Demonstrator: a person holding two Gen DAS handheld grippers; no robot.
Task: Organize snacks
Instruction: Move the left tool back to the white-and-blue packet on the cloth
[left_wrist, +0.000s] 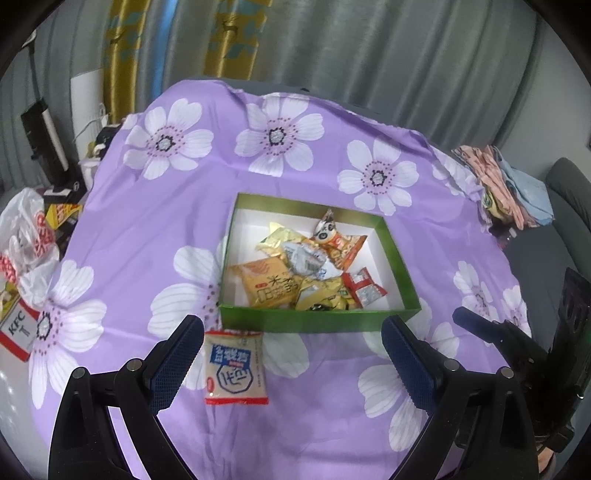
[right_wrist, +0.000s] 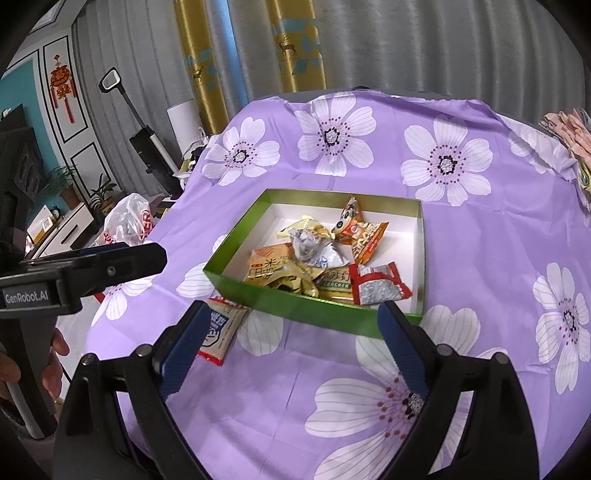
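Note:
A green box (left_wrist: 317, 320) (right_wrist: 295, 301) with a white floor sits mid-table and holds several snack packets (left_wrist: 306, 269) (right_wrist: 317, 258), yellow, orange, silver and red. One white packet with blue print and red edges (left_wrist: 236, 369) (right_wrist: 219, 328) lies flat on the cloth just outside the box's near left corner. My left gripper (left_wrist: 291, 350) hangs open above the cloth in front of the box, the white packet just inside its left finger. My right gripper (right_wrist: 291, 339) is open too, nothing between its pads; its left finger overlaps the white packet's edge in view.
A purple cloth with white flowers (left_wrist: 155, 229) (right_wrist: 461, 229) covers the table. White and red plastic bags (left_wrist: 26, 236) (right_wrist: 127, 221) and a KFC carton (left_wrist: 18, 328) lie off the left edge. Folded pink and blue cloths (left_wrist: 509, 184) sit at the far right. Curtains hang behind.

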